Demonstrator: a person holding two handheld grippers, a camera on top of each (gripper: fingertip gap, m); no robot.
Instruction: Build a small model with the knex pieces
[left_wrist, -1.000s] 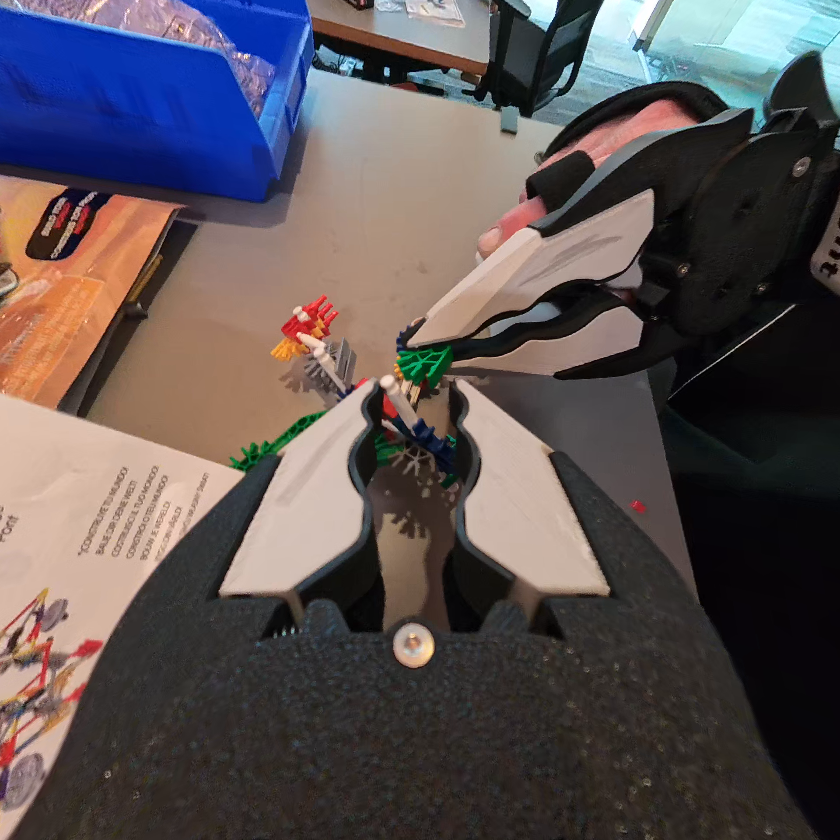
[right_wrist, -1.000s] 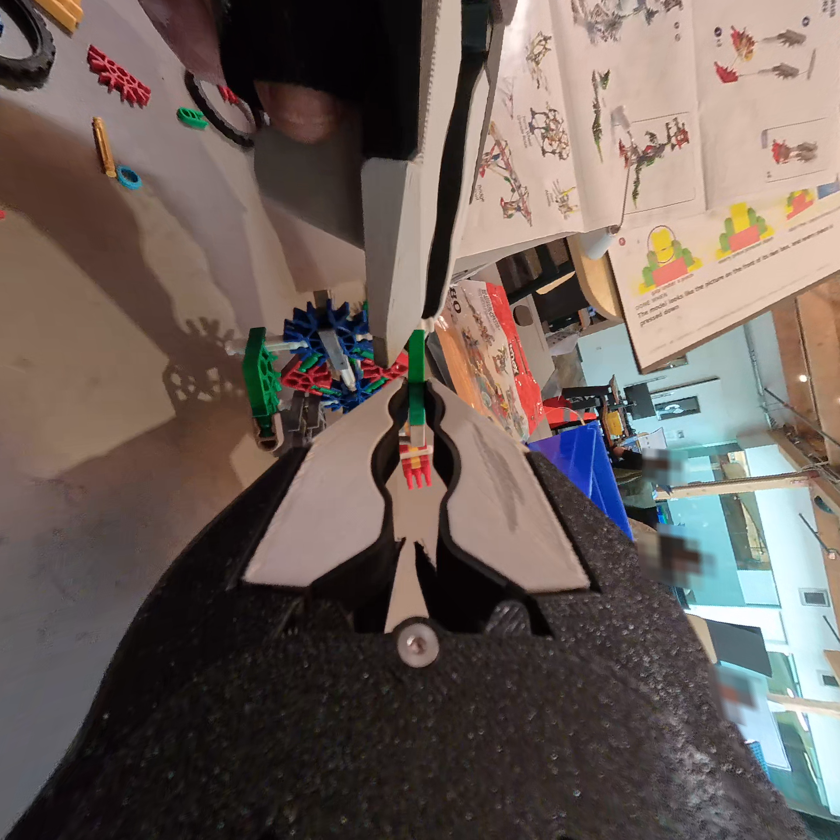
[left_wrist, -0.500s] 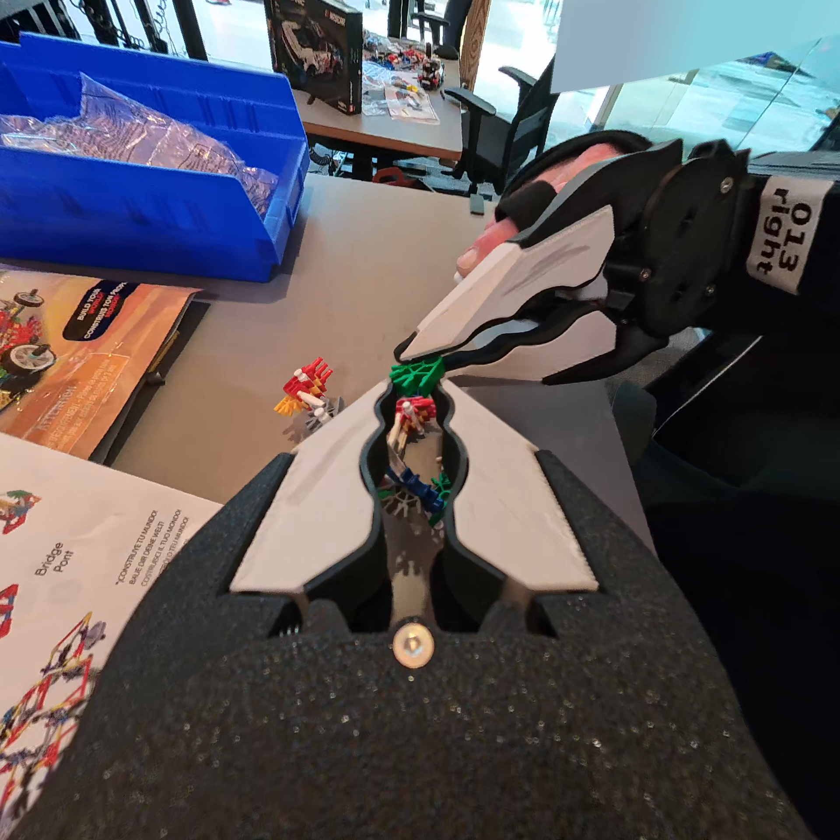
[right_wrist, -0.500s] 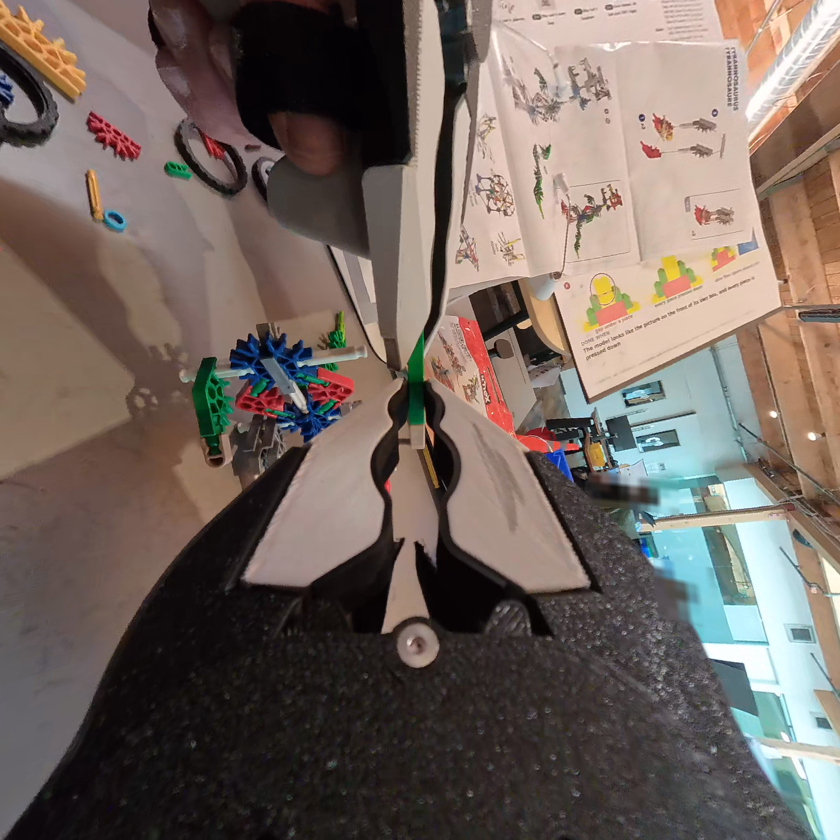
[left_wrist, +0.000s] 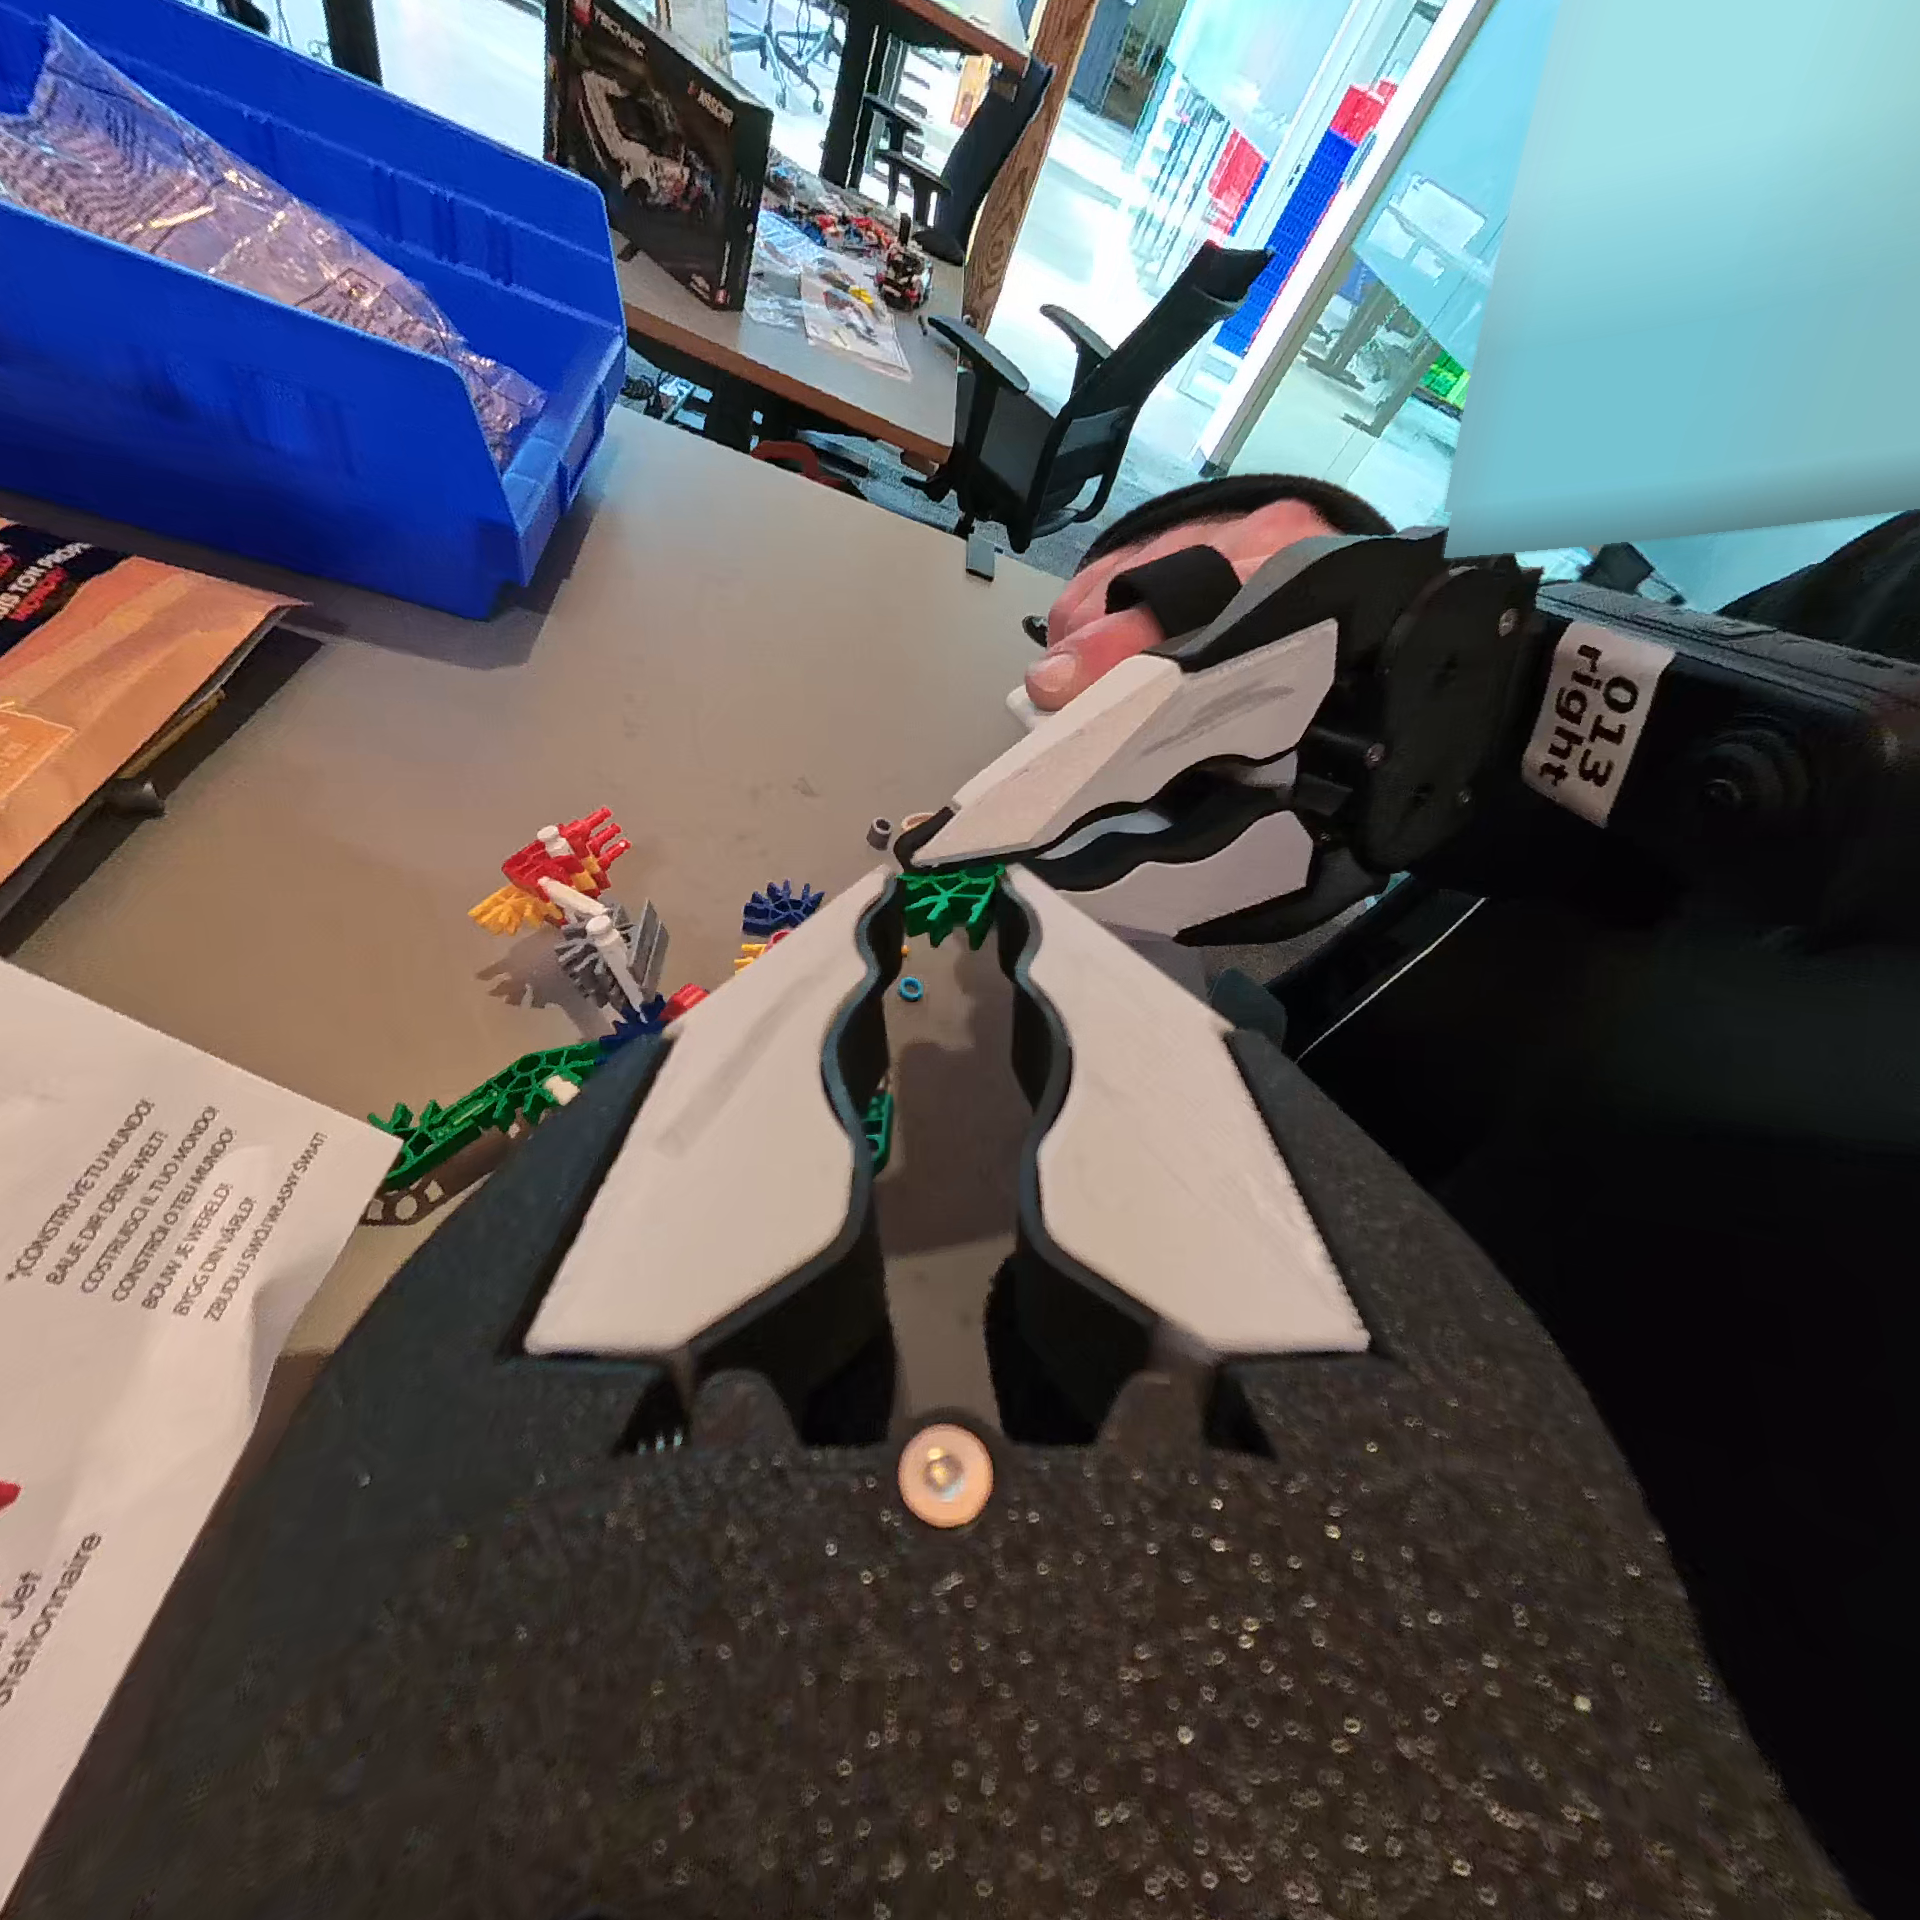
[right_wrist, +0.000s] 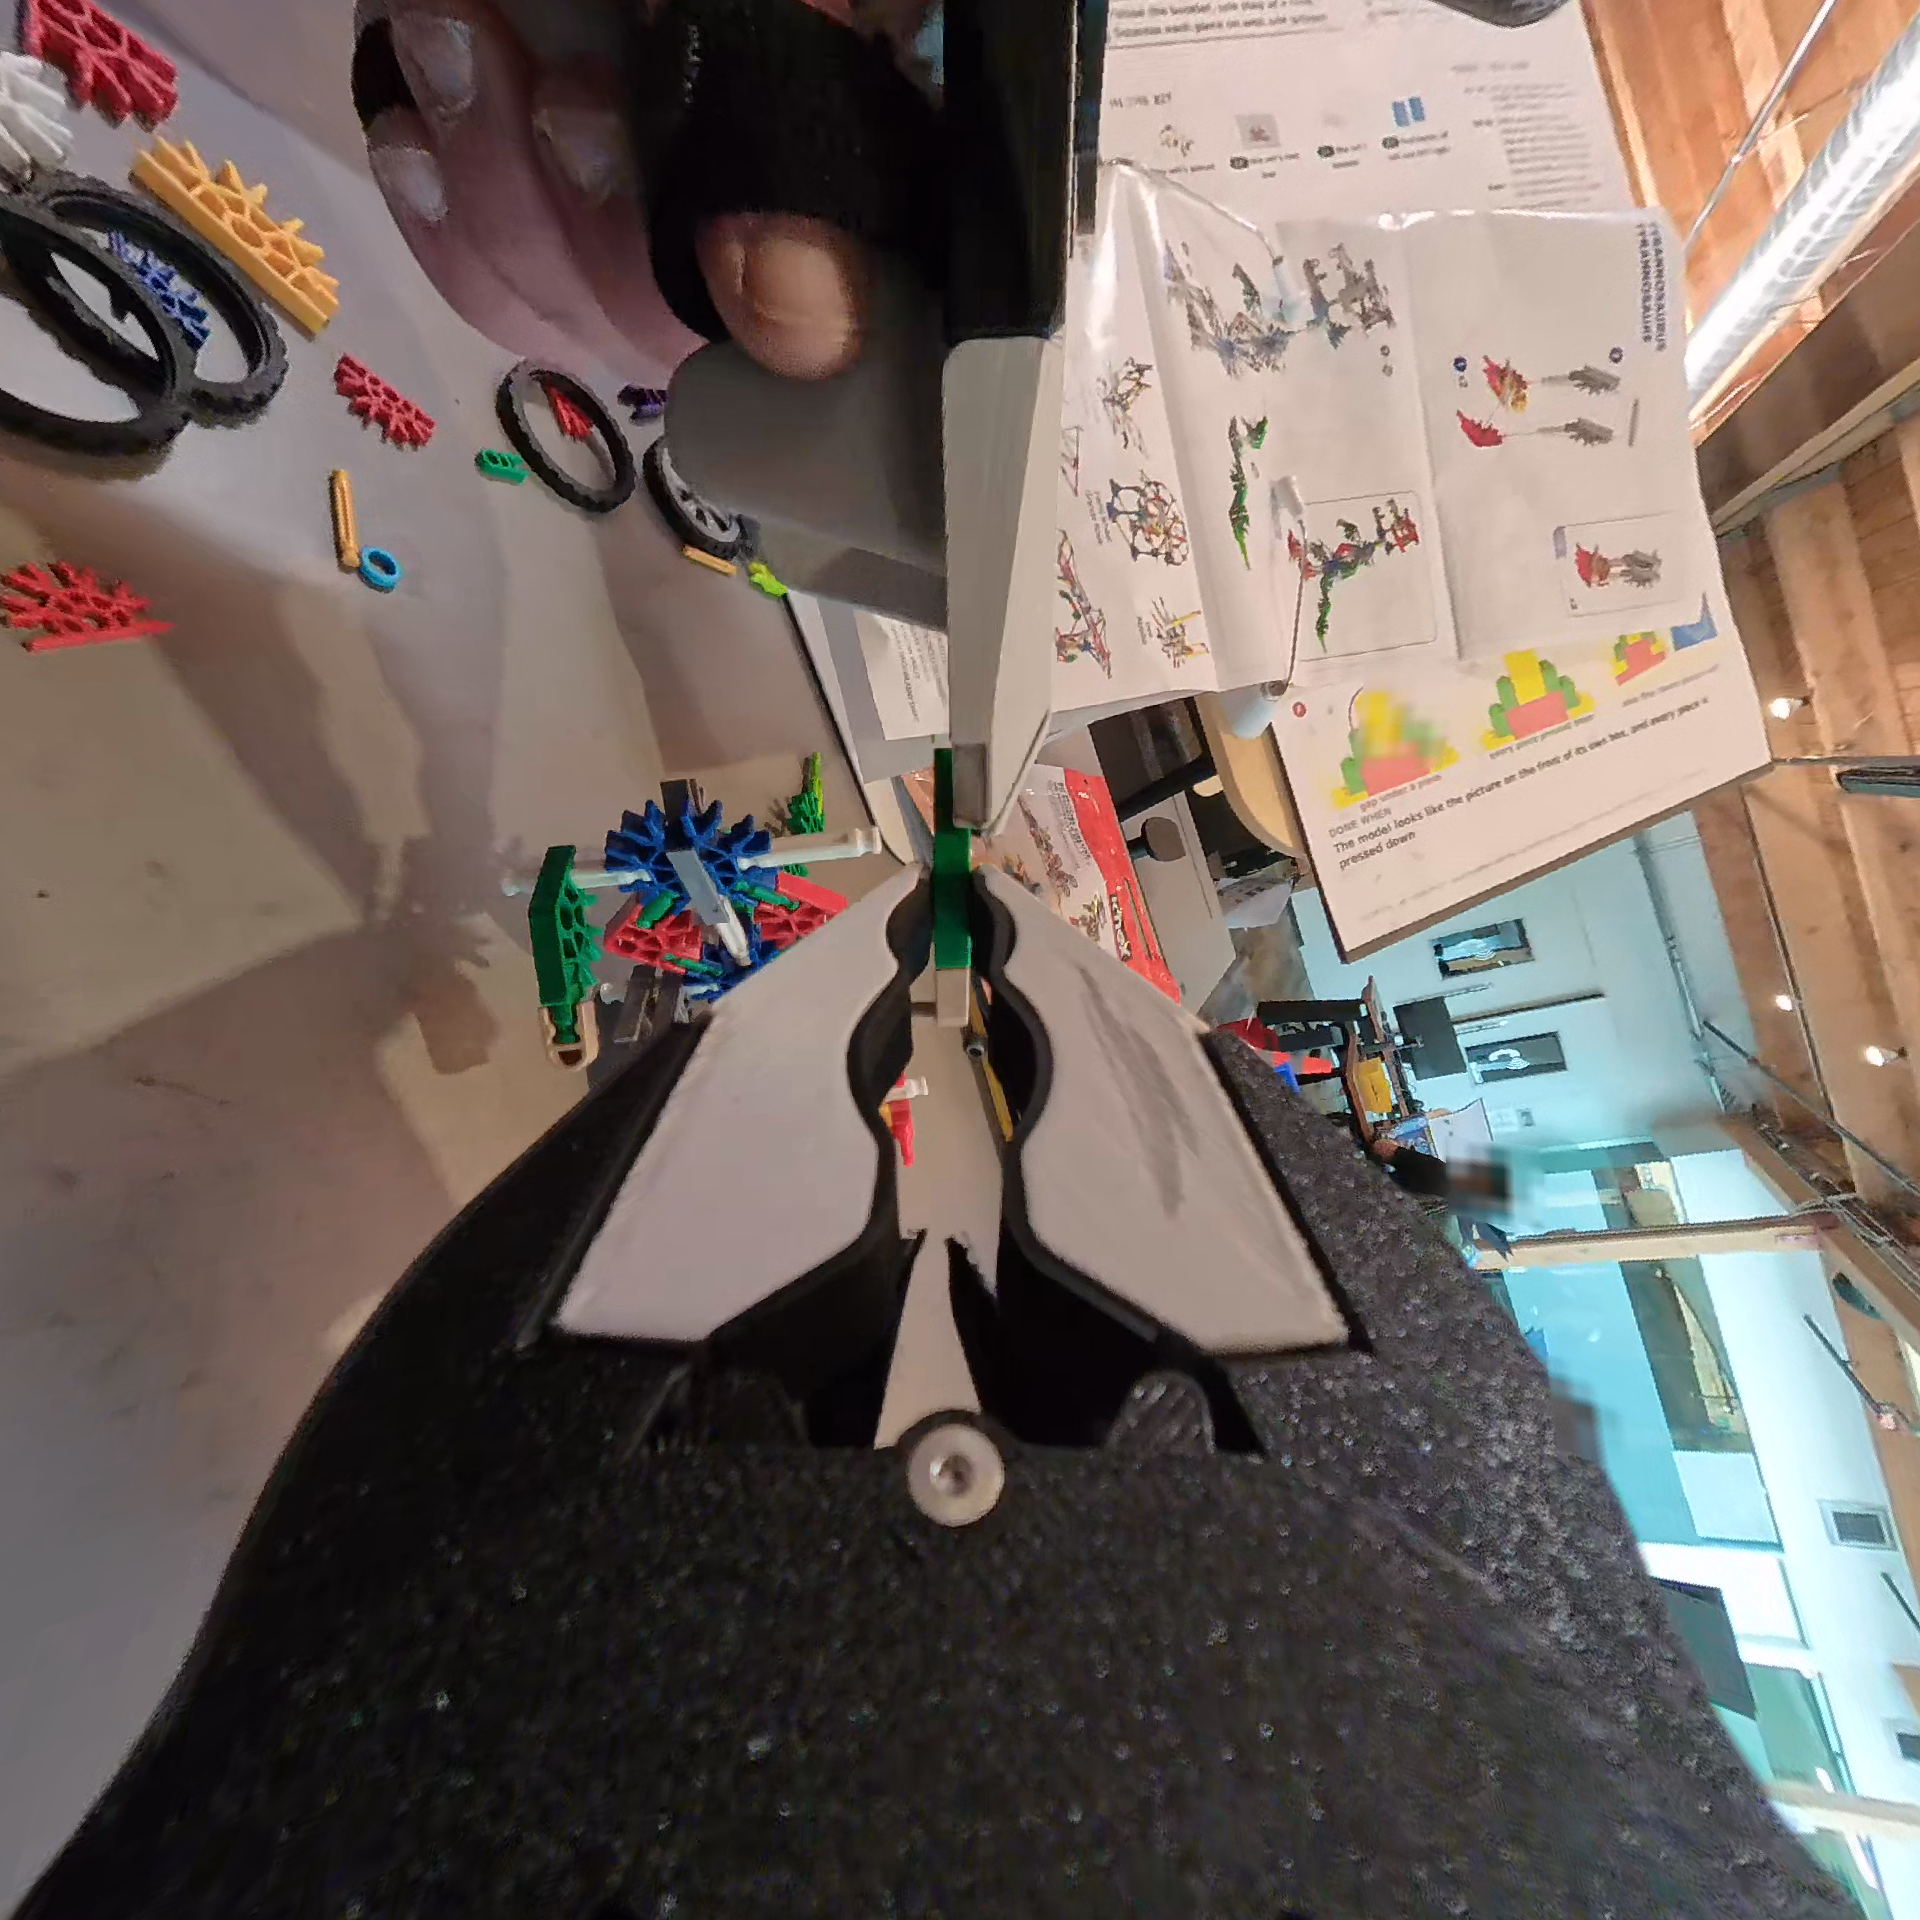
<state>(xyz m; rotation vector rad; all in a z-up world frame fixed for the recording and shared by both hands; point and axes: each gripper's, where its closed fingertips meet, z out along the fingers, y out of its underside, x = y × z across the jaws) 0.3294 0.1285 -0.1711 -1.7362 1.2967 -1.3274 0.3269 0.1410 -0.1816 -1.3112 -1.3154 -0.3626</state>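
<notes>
A flat green fan-shaped connector (left_wrist: 951, 906) is held above the grey table (left_wrist: 675, 644) by both grippers. My left gripper (left_wrist: 948, 885) pinches it by its two edges. My right gripper (right_wrist: 948, 888) clamps its flat faces, and the connector shows edge-on (right_wrist: 951, 904) there with a pale stub under it. In the left wrist view the right gripper (left_wrist: 920, 857) comes in from the right, tips on the connector's top. In the right wrist view the left gripper's finger (right_wrist: 987, 582) comes down from above onto it. A blue, red and green model (right_wrist: 707, 904) stands on the table to the left.
A red, yellow and grey small assembly (left_wrist: 566, 883), a blue connector (left_wrist: 779, 909) and a blue ring (left_wrist: 912, 987) lie on the table. A blue bin (left_wrist: 260, 343) is far left, an instruction sheet (left_wrist: 135, 1247) near left. Tyres (right_wrist: 104, 322) and loose red pieces (right_wrist: 384, 400) lie beyond. The grippers are tip to tip, or close to it.
Both grippers have risen together with the green connector, away from the model on the table. The left jaws have narrowed onto the connector.
</notes>
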